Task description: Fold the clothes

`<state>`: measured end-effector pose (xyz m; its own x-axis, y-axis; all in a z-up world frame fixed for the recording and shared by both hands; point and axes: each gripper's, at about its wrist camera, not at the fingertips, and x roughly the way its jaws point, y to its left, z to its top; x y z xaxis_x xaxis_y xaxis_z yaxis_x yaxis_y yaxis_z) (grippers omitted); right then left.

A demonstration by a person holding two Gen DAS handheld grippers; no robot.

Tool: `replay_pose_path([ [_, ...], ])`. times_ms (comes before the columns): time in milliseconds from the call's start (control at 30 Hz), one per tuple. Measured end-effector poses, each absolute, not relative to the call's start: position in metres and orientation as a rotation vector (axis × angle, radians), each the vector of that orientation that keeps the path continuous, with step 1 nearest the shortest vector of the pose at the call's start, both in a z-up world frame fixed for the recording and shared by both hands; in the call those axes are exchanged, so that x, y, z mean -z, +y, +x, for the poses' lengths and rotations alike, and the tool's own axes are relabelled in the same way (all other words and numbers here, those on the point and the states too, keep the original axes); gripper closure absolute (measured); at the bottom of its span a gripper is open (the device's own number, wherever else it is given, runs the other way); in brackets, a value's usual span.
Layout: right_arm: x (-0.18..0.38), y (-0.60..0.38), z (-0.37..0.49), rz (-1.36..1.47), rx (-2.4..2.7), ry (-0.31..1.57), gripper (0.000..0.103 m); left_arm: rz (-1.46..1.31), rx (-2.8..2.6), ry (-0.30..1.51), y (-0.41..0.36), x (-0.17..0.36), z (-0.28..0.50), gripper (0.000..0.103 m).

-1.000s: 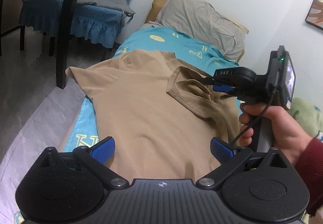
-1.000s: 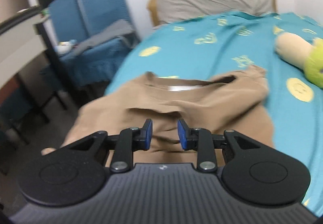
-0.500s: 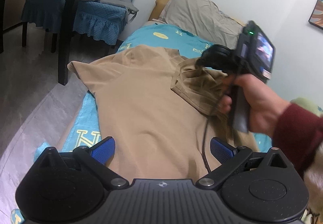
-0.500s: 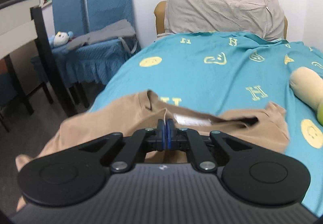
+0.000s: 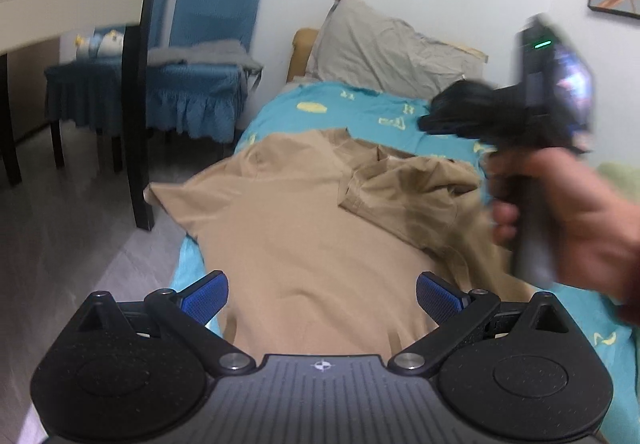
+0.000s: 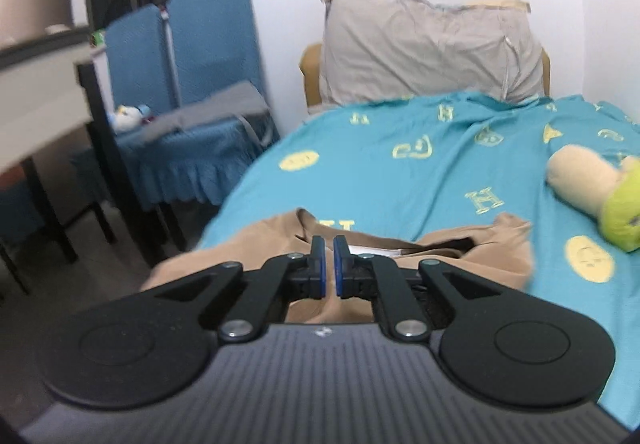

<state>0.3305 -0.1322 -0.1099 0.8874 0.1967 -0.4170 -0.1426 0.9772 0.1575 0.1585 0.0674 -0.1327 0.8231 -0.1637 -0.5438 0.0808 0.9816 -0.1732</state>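
Two tools over tan shirt (image 5: pixel 304 244): left tool (image 5: pixel 322 298) wide open, empty; right tool (image 6: pixel 329 268) nearly closed, empty.

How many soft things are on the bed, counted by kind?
Tan T-shirt: 1
Grey pillow: 1
Plush toy: 1
Total: 3

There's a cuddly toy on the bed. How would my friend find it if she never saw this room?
Start at the big bed with the turquoise sheet printed with yellow letters and smiley faces. Look past the tan T-shirt toward the side away from the blue chairs. There lies the soft plush toy, the only stuffed thing on the sheet, part beige and part bright lime green.
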Motion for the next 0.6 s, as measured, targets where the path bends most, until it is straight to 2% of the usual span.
replay_pose_path([
  [233,0.042,-0.152,0.198,0.154,-0.208,0.442,0.095,-0.087,0.133,0.531,0.061,0.110,0.134,0.002],
  [433,0.011,-0.154,0.104,0.125,-0.209,0.421,0.092,-0.040,0.130,0.469,0.055,0.090,0.099,0.001],
  [467,0.013,-0.157,0.095,0.142,-0.202,0.416,0.076,-0.045,0.134,0.471,0.054,0.088,0.094,0.001],
  [500,0.015,-0.160,0.087,0.163,-0.193,0.412,0.064,-0.048,0.137,0.470,0.053,0.086,0.089,0.001],
  [533,0.017,-0.163,0.079,0.184,-0.185,0.408,0.039,-0.047,0.140,0.464,0.051,0.085,0.084,0.001],
  [567,0.019,-0.167,0.071,0.205,-0.177,0.404,0.020,-0.042,0.143,0.456,0.049,0.084,0.081,0.001],
  [600,0.023,-0.170,0.064,0.220,-0.180,0.380,0.015,-0.033,0.147,0.448,0.046,0.084,0.077,0.000],
])
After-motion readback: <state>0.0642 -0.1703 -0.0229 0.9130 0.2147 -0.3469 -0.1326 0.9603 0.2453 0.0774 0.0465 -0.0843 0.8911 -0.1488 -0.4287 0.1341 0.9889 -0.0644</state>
